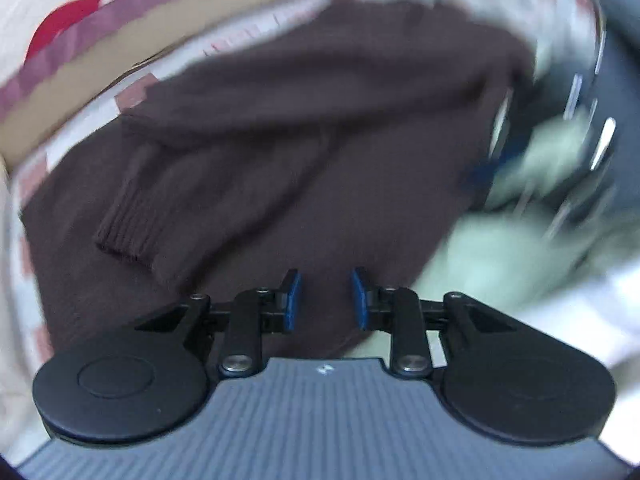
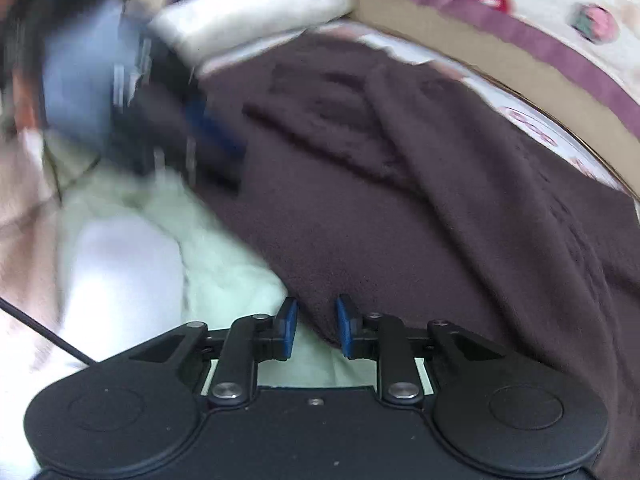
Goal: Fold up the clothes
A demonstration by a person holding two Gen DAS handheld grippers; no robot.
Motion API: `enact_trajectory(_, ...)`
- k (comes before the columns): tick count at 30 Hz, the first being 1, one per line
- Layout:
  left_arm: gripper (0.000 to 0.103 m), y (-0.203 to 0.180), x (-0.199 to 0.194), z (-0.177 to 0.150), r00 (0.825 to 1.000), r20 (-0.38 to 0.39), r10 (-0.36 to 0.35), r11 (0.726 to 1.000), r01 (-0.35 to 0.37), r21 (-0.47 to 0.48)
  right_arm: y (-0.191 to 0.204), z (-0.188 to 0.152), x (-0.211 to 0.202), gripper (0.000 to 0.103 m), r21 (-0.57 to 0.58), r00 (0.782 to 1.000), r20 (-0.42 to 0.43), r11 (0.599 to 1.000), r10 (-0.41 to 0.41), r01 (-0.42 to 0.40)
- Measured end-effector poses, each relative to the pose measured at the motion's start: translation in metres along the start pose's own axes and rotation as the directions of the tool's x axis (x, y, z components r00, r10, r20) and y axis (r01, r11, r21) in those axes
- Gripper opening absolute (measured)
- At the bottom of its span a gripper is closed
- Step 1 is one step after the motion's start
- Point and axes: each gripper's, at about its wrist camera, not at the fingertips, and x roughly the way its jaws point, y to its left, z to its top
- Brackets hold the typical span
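A dark brown knitted sweater [image 1: 304, 128] lies spread over a patterned bed cover, one sleeve folded across its body with the ribbed cuff [image 1: 128, 232] at the left. My left gripper [image 1: 326, 298] hovers over the sweater's near edge, open, nothing between its blue pads. In the right wrist view the same sweater [image 2: 420, 208] fills the middle and right, with creases in it. My right gripper [image 2: 316, 330] is open just at the sweater's near hem, over the pale green cloth [image 2: 224, 264]. The left gripper appears as a blurred dark shape [image 2: 172, 128] at the sweater's left edge.
A pale green cloth [image 1: 492, 256] lies beside the sweater. A tan board with a purple border [image 2: 512, 52] runs along the far side, with a cream fabric with red print [image 1: 76, 12] beyond it. White bundled fabric [image 2: 248, 16] sits at the back. A black cable [image 2: 44, 332] crosses the near left.
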Motion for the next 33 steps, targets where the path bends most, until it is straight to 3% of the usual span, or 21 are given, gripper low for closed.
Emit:
enact_trajectory(2, 0.027, 0.002, -0.003, -0.004, 1.0, 0.017, 0.004, 1.0, -0.004, -0.012, -0.023, -0.006, -0.022, 0.031, 0.14, 0.999, 0.032, 0.99, 0.031, -0.035)
enact_trajectory(4, 0.027, 0.004, -0.005, -0.006, 1.0, 0.028, 0.004, 0.999, -0.003, -0.032, -0.056, -0.019, -0.045, 0.035, 0.325, 0.998, 0.062, 0.946, -0.012, -0.009)
enact_trajectory(5, 0.027, 0.006, -0.004, -0.005, 1.0, 0.025, -0.002, 0.999, 0.004, -0.049, -0.073, -0.031, -0.058, 0.037, 0.43, 0.995, 0.086, 0.903, -0.049, 0.007)
enact_trajectory(6, 0.027, 0.009, -0.004, -0.005, 1.0, 0.026, -0.005, 0.998, 0.007, -0.061, -0.089, -0.047, -0.07, 0.047, 0.542, 0.989, 0.106, 0.84, -0.098, 0.025)
enact_trajectory(8, 0.027, 0.012, -0.002, -0.003, 1.0, 0.027, -0.011, 0.997, 0.013, -0.08, -0.118, -0.076, -0.093, 0.051, 0.718, 0.972, 0.116, 0.694, -0.203, 0.059)
enact_trajectory(9, 0.027, 0.012, -0.001, -0.003, 1.0, 0.028, -0.012, 0.996, 0.014, -0.083, -0.123, -0.086, -0.098, 0.051, 0.742, 0.963, 0.094, 0.663, -0.254, 0.103)
enact_trajectory(11, 0.027, 0.011, 0.0, -0.002, 0.999, 0.031, -0.01, 0.996, 0.013, -0.088, -0.127, -0.098, -0.102, 0.052, 0.74, 0.943, 0.049, 0.645, -0.331, 0.188)
enact_trajectory(14, 0.027, 0.012, 0.001, 0.0, 0.999, 0.03, -0.014, 0.994, 0.017, -0.107, -0.128, -0.103, -0.084, 0.055, 0.77, 0.945, 0.03, 0.611, -0.326, 0.186)
enact_trajectory(15, 0.027, 0.014, 0.002, 0.001, 0.999, 0.03, -0.016, 0.992, 0.02, -0.121, -0.129, -0.106, -0.077, 0.056, 0.798, 0.944, 0.022, 0.575, -0.33, 0.182)
enact_trajectory(17, 0.027, 0.019, 0.004, 0.0, 0.999, 0.032, -0.025, 0.987, 0.03, -0.156, -0.135, -0.114, -0.064, 0.059, 0.876, 0.935, 0.02, 0.457, -0.355, 0.155)
enact_trajectory(18, 0.027, 0.022, 0.003, -0.001, 0.999, 0.035, -0.03, 0.984, 0.036, -0.175, -0.138, -0.115, -0.06, 0.063, 0.906, 0.922, 0.045, 0.406, -0.383, 0.124)
enact_trajectory(19, 0.027, 0.024, 0.003, -0.002, 0.999, 0.037, -0.036, 0.98, 0.043, -0.193, -0.14, -0.112, -0.059, 0.063, 0.916, 0.908, 0.052, 0.381, -0.415, 0.122)
enact_trajectory(20, 0.027, 0.026, 0.003, -0.003, 0.998, 0.038, -0.043, 0.977, 0.05, -0.208, -0.142, -0.108, -0.056, 0.048, 0.913, 0.898, 0.037, 0.379, -0.438, 0.147)
enact_trajectory(21, 0.027, 0.029, 0.002, -0.003, 0.998, 0.037, -0.049, 0.974, 0.056, -0.221, -0.141, -0.102, -0.057, 0.013, 0.899, 0.884, 0.025, 0.397, -0.466, 0.184)
enact_trajectory(23, 0.027, 0.033, 0.002, -0.002, 0.998, 0.03, -0.059, 0.967, 0.065, -0.245, -0.129, -0.086, -0.068, 0.012, 0.821, 0.839, 0.025, 0.489, -0.544, 0.293)
enact_trajectory(24, 0.027, 0.034, 0.002, -0.001, 0.998, 0.018, -0.063, 0.965, 0.066, -0.254, -0.115, -0.078, -0.081, 0.011, 0.755, 0.802, 0.041, 0.543, -0.596, 0.366)
enact_trajectory(25, 0.027, 0.035, 0.001, 0.0, 0.998, 0.006, -0.067, 0.962, 0.066, -0.263, -0.104, -0.073, -0.091, 0.011, 0.697, 0.779, 0.04, 0.576, -0.626, 0.428)
enact_trajectory(27, 0.027, 0.037, 0.001, 0.002, 0.997, -0.018, -0.075, 0.957, 0.067, -0.281, -0.098, -0.076, -0.101, 0.011, 0.653, 0.787, -0.006, 0.594, -0.616, 0.47)
enact_trajectory(29, 0.027, 0.04, 0.001, 0.005, 0.996, -0.042, -0.083, 0.952, 0.067, -0.3, -0.112, -0.094, -0.089, 0.011, 0.692, 0.838, -0.068, 0.579, -0.542, 0.431)
enact_trajectory(31, 0.027, 0.042, 0.0, 0.007, 0.994, -0.065, -0.092, 0.946, 0.067, -0.318, -0.119, -0.109, -0.076, 0.011, 0.739, 0.874, -0.074, 0.562, -0.481, 0.372)
enact_trajectory(33, 0.028, 0.043, -0.003, 0.013, 0.992, -0.084, -0.09, 0.945, 0.058, -0.322, -0.118, -0.112, -0.07, 0.015, 0.744, 0.883, -0.054, 0.571, -0.466, 0.347)
